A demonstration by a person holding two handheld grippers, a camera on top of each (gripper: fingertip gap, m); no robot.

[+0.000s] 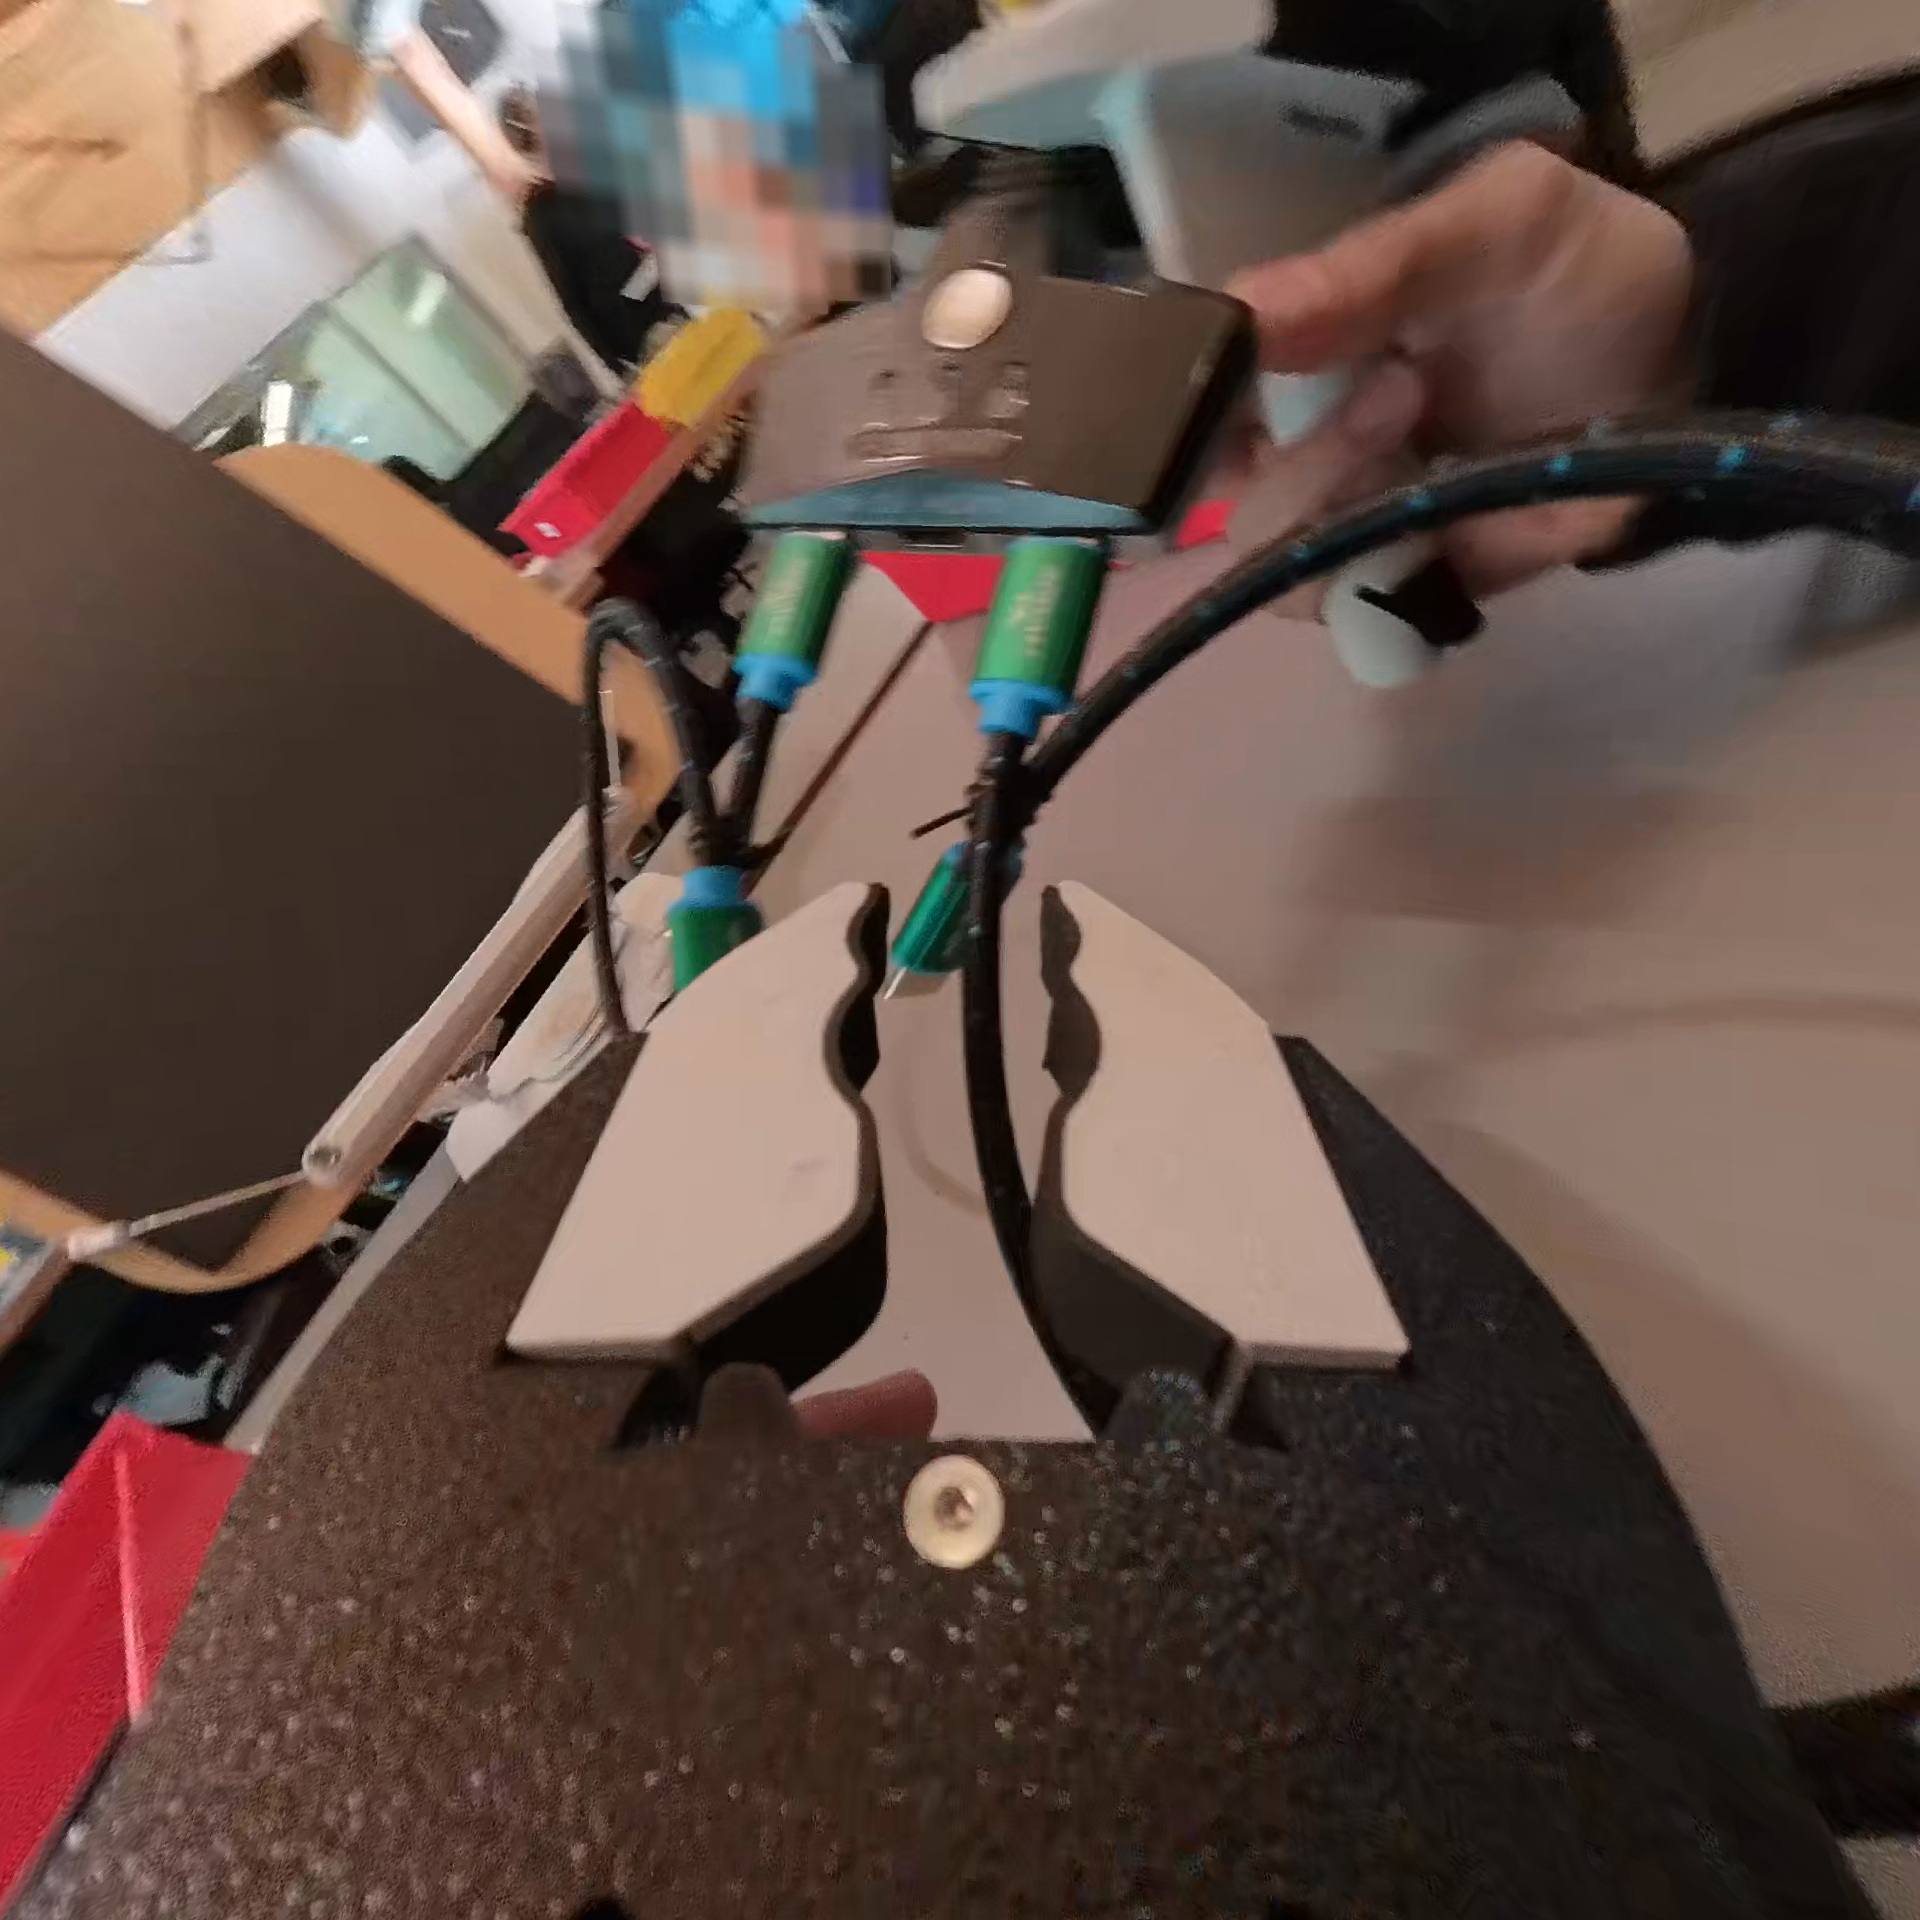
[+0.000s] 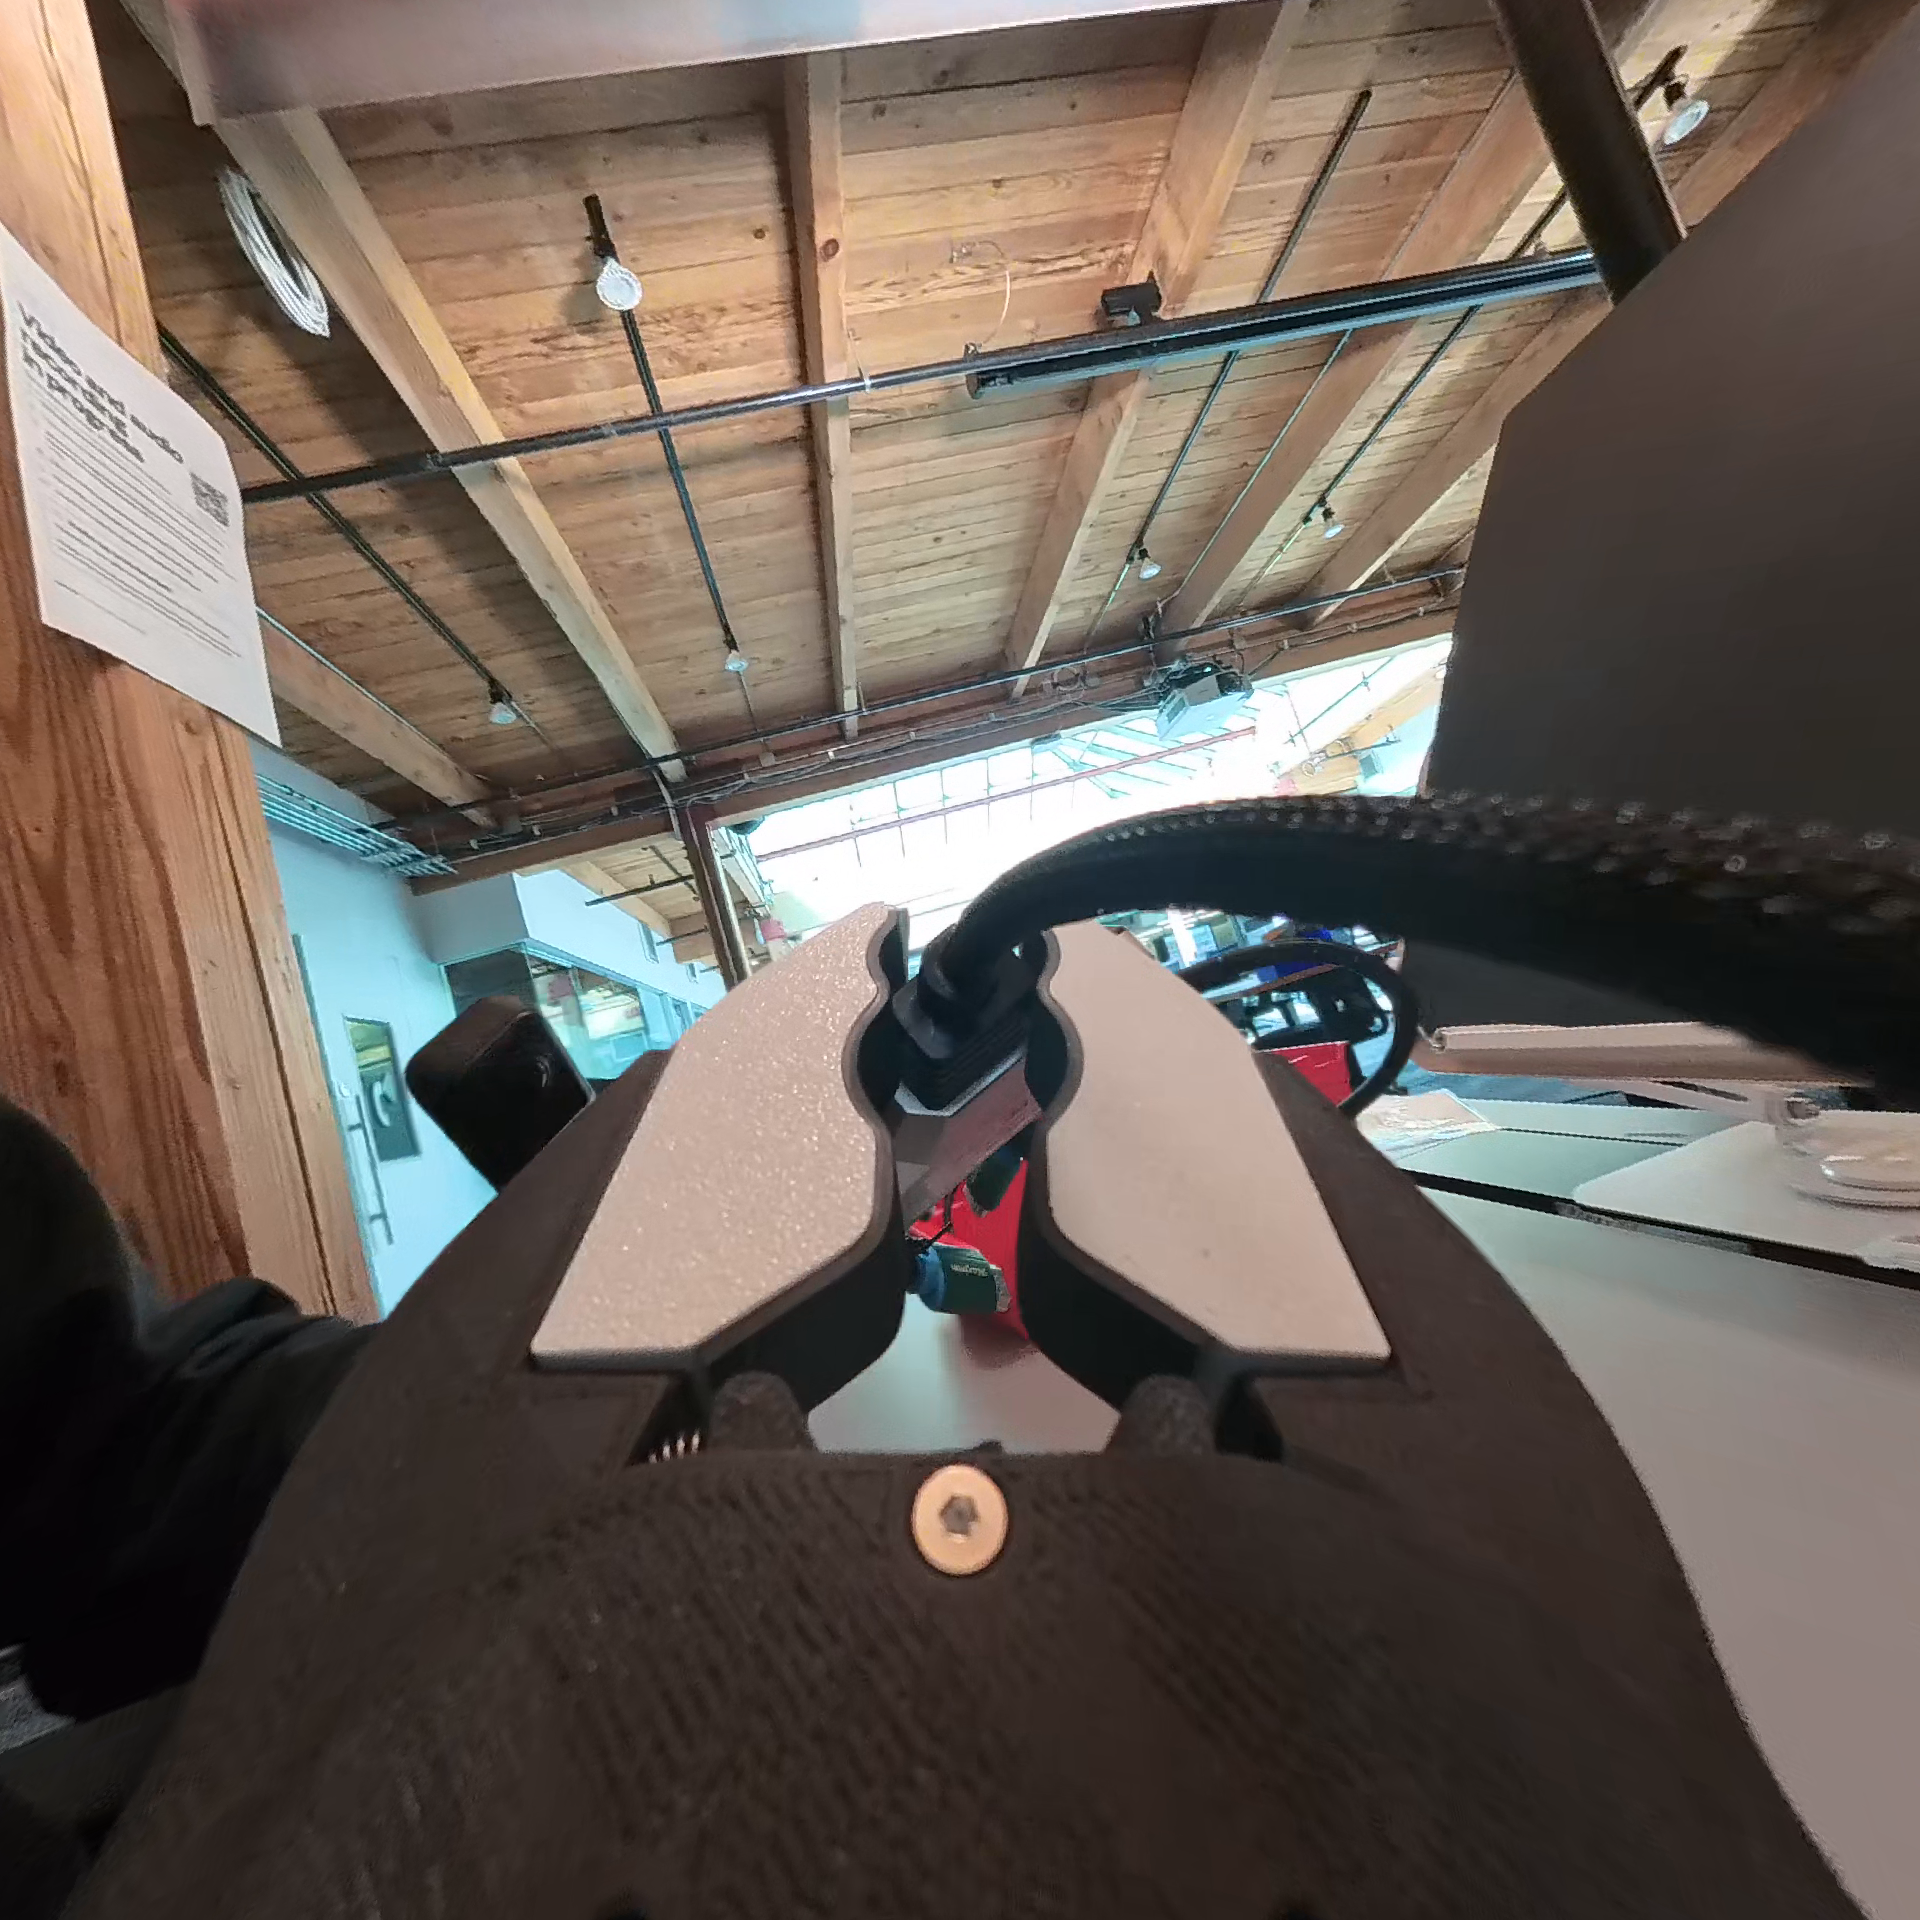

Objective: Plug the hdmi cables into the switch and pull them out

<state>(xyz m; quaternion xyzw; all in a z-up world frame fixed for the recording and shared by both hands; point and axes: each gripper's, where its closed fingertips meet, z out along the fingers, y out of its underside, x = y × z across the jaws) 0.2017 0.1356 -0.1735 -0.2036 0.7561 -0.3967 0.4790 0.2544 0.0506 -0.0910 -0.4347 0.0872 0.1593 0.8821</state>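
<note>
The switch [image 1: 997, 395], a dark metal box with a round button, is lifted off the table, and a person's hand [image 1: 1455, 332] is at its right edge. Two green HDMI plugs [image 1: 800, 613] [image 1: 1039, 623] sit in its near side. Two loose green plug ends [image 1: 712, 925] [image 1: 935, 925] hang below. My left gripper [image 1: 966, 904] is open, and a thin black cable [image 1: 982, 1039] runs between its fingers. My right gripper [image 2: 971, 940] is shut on a black HDMI plug [image 2: 966, 1039], metal end toward the camera. Its thick braided cable [image 2: 1455, 862] arcs off right and also shows in the left wrist view [image 1: 1558, 468].
A dark panel [image 1: 260, 779] with a cardboard edge stands at the left. Red and yellow boxes [image 1: 603, 468] lie behind it. The beige table [image 1: 1507, 935] spreads to the right. The right wrist view points up at a wooden ceiling, with a wooden post [image 2: 125, 935] at the left.
</note>
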